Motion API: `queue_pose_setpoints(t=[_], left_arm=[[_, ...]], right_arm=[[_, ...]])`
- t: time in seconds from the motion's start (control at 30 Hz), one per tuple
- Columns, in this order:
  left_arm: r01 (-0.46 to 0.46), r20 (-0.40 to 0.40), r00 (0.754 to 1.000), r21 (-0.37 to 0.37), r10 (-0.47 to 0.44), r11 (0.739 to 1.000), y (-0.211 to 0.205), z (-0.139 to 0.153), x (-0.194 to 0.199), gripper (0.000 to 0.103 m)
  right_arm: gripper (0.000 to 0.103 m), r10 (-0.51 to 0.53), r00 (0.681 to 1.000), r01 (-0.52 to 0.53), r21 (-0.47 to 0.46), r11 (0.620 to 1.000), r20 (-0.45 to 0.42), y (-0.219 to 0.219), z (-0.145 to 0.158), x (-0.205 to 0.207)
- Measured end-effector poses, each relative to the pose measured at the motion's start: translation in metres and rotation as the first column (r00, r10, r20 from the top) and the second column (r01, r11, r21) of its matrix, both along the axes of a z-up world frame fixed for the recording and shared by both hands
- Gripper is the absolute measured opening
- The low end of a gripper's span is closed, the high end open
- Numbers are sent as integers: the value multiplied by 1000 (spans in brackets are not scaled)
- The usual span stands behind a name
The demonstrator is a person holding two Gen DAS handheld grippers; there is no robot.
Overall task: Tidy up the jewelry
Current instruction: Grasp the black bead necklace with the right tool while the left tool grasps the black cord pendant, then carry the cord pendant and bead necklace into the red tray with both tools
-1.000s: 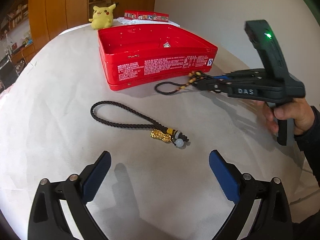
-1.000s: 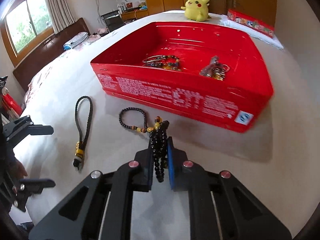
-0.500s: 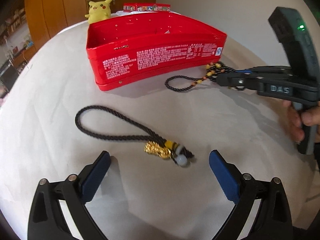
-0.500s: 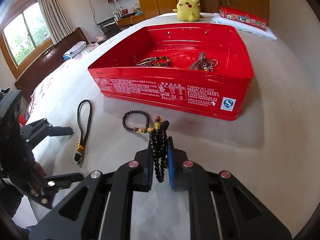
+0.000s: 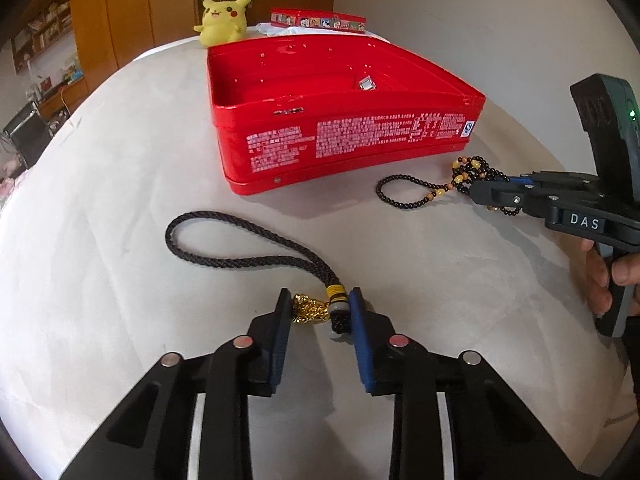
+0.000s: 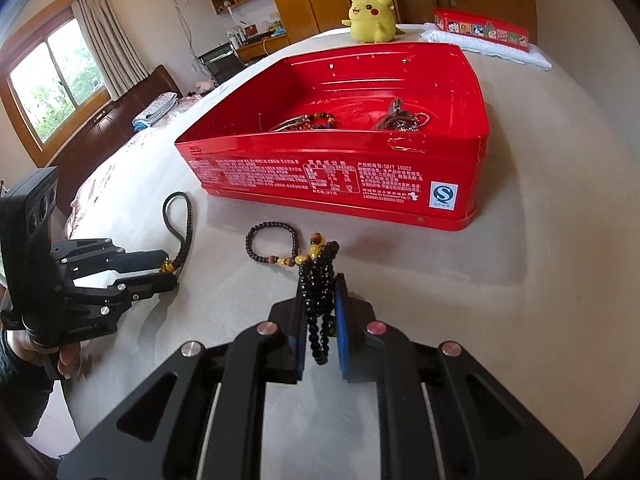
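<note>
A black braided cord (image 5: 240,260) with a gold charm (image 5: 306,308) lies on the white cover in front of the red tin (image 5: 340,148). My left gripper (image 5: 319,300) is closing on the charm end, and both pads touch it; the right wrist view shows the same left gripper (image 6: 170,269) at the cord (image 6: 184,216). My right gripper (image 6: 320,280) is shut on a bunch of black beads of the bead bracelet (image 6: 272,240), whose loop rests on the cover near the red tin (image 6: 320,184). The left wrist view has this right gripper (image 5: 476,194) at its right, by the bracelet (image 5: 400,196).
Inside the tin lie a bangle with beads (image 6: 308,122) and a metal chain piece (image 6: 400,120). Behind the tin sit a yellow plush toy (image 6: 370,14) and a small red box (image 6: 480,32) on a folded white cloth. A hand (image 5: 600,280) holds the right gripper's handle.
My left gripper moved forward over the charm and its jaws went from wide open to closed around it. The right gripper stayed shut on the beads, shifting a little.
</note>
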State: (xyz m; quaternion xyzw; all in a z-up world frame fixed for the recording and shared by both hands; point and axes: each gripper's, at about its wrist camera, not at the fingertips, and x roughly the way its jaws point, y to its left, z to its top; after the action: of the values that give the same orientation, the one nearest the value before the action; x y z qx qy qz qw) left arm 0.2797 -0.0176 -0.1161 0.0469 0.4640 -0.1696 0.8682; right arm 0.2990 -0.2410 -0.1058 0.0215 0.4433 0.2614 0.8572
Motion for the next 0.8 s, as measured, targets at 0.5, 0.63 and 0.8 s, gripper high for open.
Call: queue_pose_setpoints(t=[0.5,0.63,0.8], left_arm=[[13,16,1000,-41,-13,999,6,8,-14,29],[13,28,1000,-41,-12,999,8,13,-17,29],[18,50,999,-44,-16,999,8,23,-24,29]], right_arm=[[10,-6,1000,6,-9,1000,2,0,2,0],[10,-3,1000,3,-12,1000,6,1,4,-2],[10,-1,1000,2,-12,1000,18,2,12,-5]])
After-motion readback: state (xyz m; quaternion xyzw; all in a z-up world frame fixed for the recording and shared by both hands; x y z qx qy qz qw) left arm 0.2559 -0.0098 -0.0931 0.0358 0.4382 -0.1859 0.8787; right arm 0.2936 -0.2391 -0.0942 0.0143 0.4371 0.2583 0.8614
